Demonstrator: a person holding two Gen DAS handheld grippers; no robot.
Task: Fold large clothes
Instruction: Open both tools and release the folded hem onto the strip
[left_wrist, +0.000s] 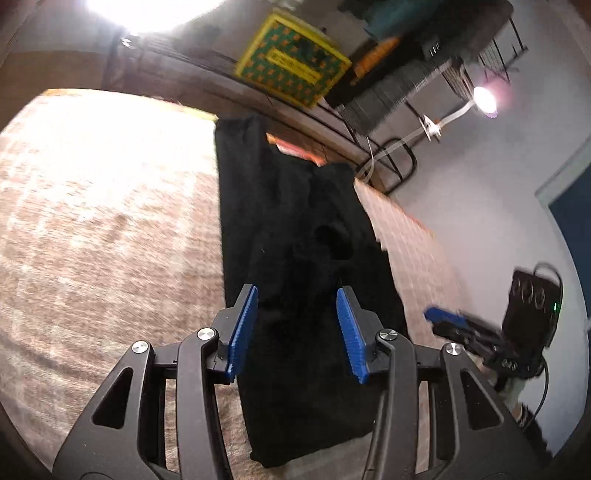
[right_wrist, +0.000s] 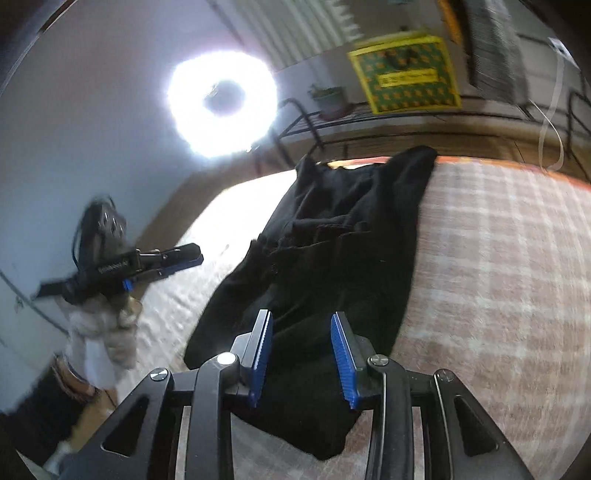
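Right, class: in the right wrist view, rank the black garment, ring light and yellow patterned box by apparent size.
1. black garment
2. ring light and yellow patterned box: these look alike in area, and differing distance from the camera makes ranking them unsure.

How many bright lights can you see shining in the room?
2. A big ring light glows near the wall, left of the black clothes. A small round lamp shines beside the wire rack. Others may be hidden.

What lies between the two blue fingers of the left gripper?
In the left wrist view, only the black garment shows in the gap of the open left gripper; whether they touch, I cannot tell.
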